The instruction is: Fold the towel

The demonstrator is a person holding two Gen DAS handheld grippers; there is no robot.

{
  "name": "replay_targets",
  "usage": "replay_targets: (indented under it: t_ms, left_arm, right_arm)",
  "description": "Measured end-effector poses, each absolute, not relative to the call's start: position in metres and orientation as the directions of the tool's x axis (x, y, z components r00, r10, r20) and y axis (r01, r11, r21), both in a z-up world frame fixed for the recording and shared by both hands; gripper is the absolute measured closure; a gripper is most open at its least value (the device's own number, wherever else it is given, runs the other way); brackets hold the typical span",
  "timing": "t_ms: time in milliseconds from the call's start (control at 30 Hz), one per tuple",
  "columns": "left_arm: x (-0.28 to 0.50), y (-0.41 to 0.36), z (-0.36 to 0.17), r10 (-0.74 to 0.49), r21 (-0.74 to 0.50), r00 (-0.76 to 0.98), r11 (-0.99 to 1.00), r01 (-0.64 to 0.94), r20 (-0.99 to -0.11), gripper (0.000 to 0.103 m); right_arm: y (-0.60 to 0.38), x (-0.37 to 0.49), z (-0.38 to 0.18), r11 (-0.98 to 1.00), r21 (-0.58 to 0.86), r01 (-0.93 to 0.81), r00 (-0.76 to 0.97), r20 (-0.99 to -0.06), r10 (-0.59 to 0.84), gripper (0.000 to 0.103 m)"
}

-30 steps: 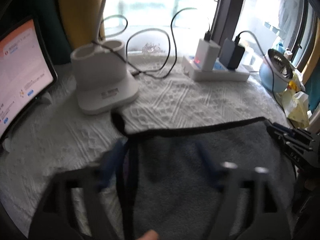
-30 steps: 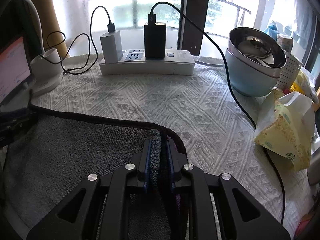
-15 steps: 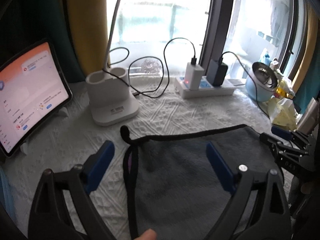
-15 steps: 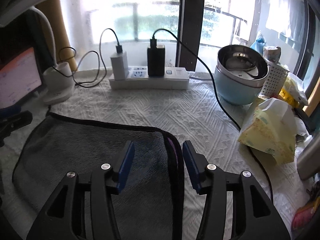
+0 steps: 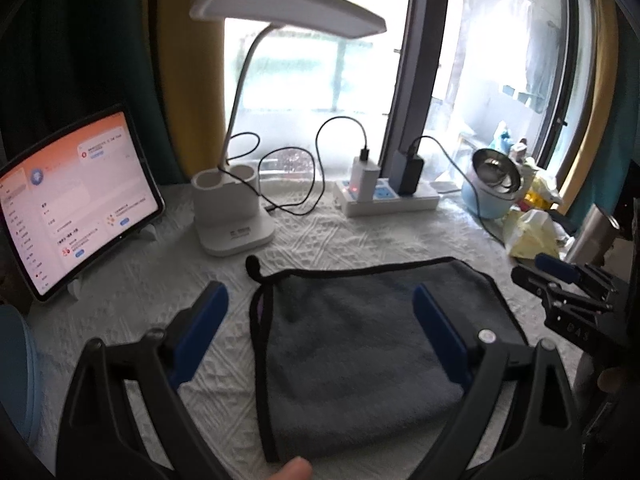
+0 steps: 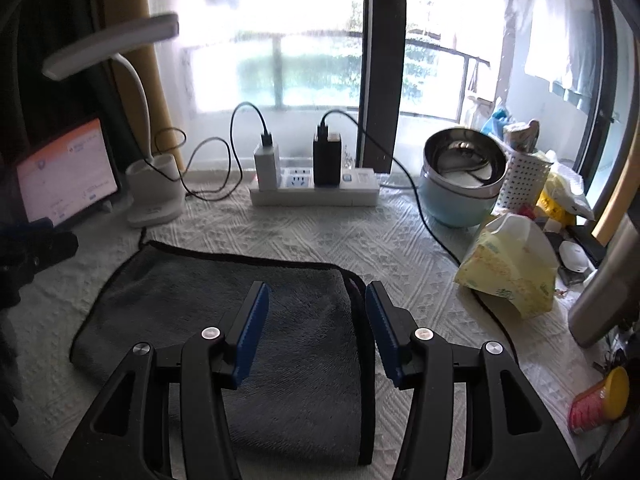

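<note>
A grey towel (image 5: 360, 344) with black edging lies folded flat on the white textured table cover (image 5: 360, 240); it also shows in the right wrist view (image 6: 224, 300). My left gripper (image 5: 320, 332) is open and empty, raised above the towel's left part. My right gripper (image 6: 316, 320) is open and empty above the towel's right edge. The right gripper also shows at the right in the left wrist view (image 5: 560, 280).
A tablet (image 5: 72, 196) stands at left, a white desk lamp base (image 5: 232, 212) and a power strip (image 5: 384, 196) with chargers at the back. A blue pot (image 6: 460, 184), tissue pack (image 6: 508, 268), metal flask (image 6: 604, 292) and clutter crowd the right.
The right gripper was shut on the towel's edge and has opened and let it go. Both grippers have risen and pulled back from the towel, which now lies folded.
</note>
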State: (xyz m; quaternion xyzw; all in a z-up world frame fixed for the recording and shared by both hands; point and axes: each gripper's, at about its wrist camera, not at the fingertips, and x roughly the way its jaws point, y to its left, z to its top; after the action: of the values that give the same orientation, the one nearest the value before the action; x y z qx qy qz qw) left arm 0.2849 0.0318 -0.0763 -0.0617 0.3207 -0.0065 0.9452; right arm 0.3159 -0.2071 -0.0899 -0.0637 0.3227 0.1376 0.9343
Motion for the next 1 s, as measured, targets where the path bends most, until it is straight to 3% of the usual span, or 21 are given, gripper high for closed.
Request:
replay_targets:
  t_ms: [1000]
  left_arm:
    - [0.157, 0.015, -0.010, 0.006, -0.096, 0.903, 0.994, -0.052, -0.429, 0.008]
  right_arm:
    - [-0.215, 0.205, -0.009, 0.948, -0.052, -0.315, 0.852, -0.454, 0.259, 0.050]
